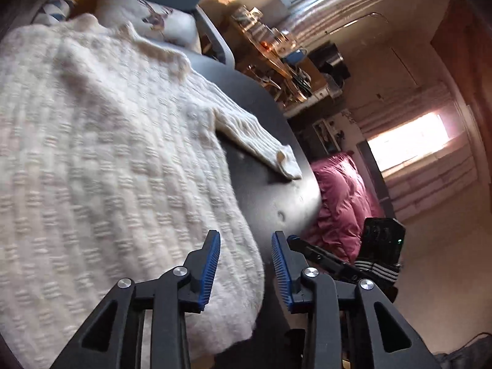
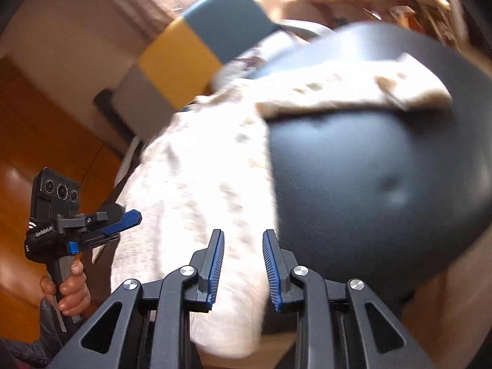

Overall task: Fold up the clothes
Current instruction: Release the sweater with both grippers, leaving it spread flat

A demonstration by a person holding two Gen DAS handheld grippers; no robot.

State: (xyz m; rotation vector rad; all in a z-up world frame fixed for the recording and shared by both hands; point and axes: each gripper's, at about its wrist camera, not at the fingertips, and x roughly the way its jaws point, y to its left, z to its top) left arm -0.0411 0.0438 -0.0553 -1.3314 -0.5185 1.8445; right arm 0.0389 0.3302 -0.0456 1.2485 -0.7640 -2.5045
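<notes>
Underneath, a round dark table carries the cream knit sweater, one sleeve stretched toward three o'clock. Sunlit cluttered shelves stand beyond. Both left gripper and right gripper gape empty. Lettering on the left tool is unreadable; the right view is blurred.

Bare table right of sweater; sleeve across far end

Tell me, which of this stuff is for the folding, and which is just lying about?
For the job: cream knitted sweater, dark round table, left gripper, right gripper.

Lying about: pink quilt, printed cushion, cluttered shelves.
</notes>
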